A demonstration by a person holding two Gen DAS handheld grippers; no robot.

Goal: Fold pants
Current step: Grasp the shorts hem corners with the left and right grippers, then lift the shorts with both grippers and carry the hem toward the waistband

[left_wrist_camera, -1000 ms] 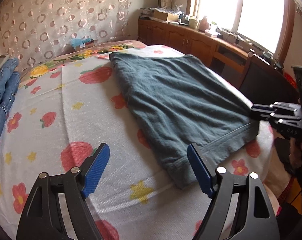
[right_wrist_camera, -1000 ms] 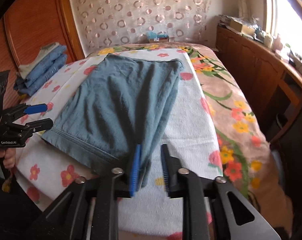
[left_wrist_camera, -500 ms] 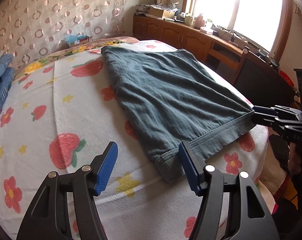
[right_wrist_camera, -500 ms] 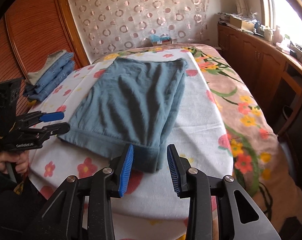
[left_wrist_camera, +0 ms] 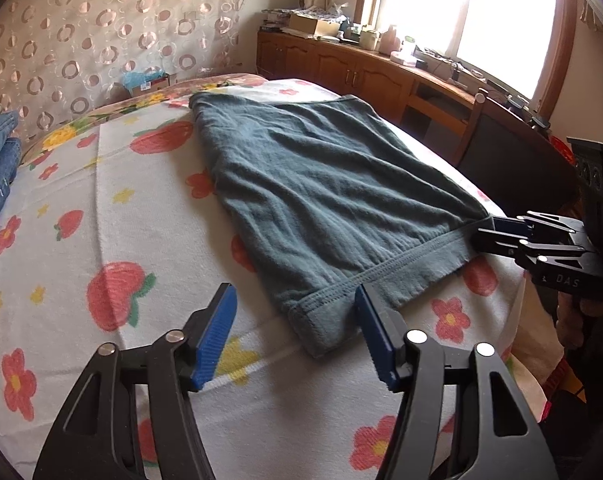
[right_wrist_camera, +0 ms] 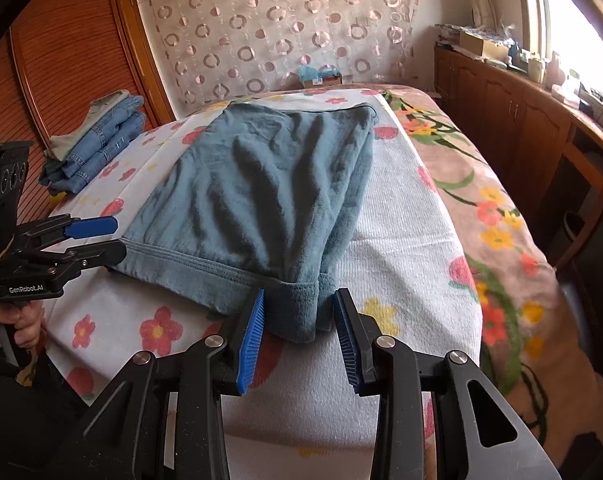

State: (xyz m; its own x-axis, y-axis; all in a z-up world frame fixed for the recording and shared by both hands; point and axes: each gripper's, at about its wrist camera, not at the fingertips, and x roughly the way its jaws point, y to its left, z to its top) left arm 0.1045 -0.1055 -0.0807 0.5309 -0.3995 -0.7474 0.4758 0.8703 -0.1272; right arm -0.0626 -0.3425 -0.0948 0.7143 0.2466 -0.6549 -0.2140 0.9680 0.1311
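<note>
Grey-green pants (left_wrist_camera: pixel 325 196) lie folded flat on a bed with a white flowered cover (left_wrist_camera: pixel 101 240), waistband towards me. My left gripper (left_wrist_camera: pixel 295 336) is open, its jaws either side of the near left waistband corner. My right gripper (right_wrist_camera: pixel 299 334) is open around the near right corner of the pants (right_wrist_camera: pixel 269 188). It also shows in the left wrist view (left_wrist_camera: pixel 497 232) at the right waistband edge. The left gripper shows in the right wrist view (right_wrist_camera: pixel 97 236) at the left edge.
A stack of folded blue jeans (right_wrist_camera: pixel 97 140) lies at the bed's far left. A wooden cabinet (right_wrist_camera: pixel 513 120) with clutter runs under the window on the right. A dark chair (left_wrist_camera: pixel 509 160) stands beside the bed. A wooden wardrobe (right_wrist_camera: pixel 61 92) is at left.
My right gripper has opened, let go of the waistband corner and drawn back a little. My left gripper has moved closer to the near left corner and stays open.
</note>
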